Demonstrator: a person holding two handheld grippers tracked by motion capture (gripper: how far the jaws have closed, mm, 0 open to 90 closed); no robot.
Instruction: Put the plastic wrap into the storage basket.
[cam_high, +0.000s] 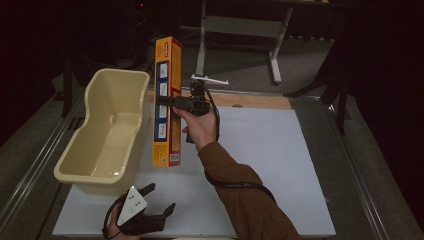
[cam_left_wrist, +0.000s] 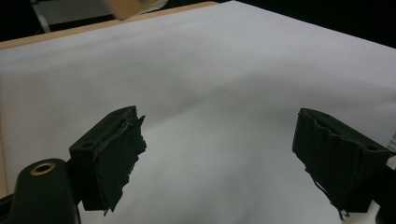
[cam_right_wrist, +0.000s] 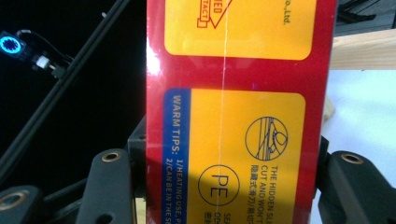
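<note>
The right gripper (cam_high: 175, 101) has its fingers clamped across a long red and yellow box (cam_high: 167, 100), holding it upright in the air just beside the cream tub (cam_high: 107, 130), likely to lower it in end first. The left gripper (cam_high: 152, 207) rests wide open and empty at the counter's (cam_high: 270, 165) near edge, out of the way.

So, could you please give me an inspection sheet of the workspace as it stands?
Surface: white table top, wooden strip at its far edge.
Job's things: long red-and-yellow box held upright off the table; empty cream tub beside it.
Clutter: nothing seen.
Grippers: right gripper shut on the box; left gripper open, low at the near edge.
Cables: black cable over the sleeve.
Surroundings: dark room, grey stand behind.
</note>
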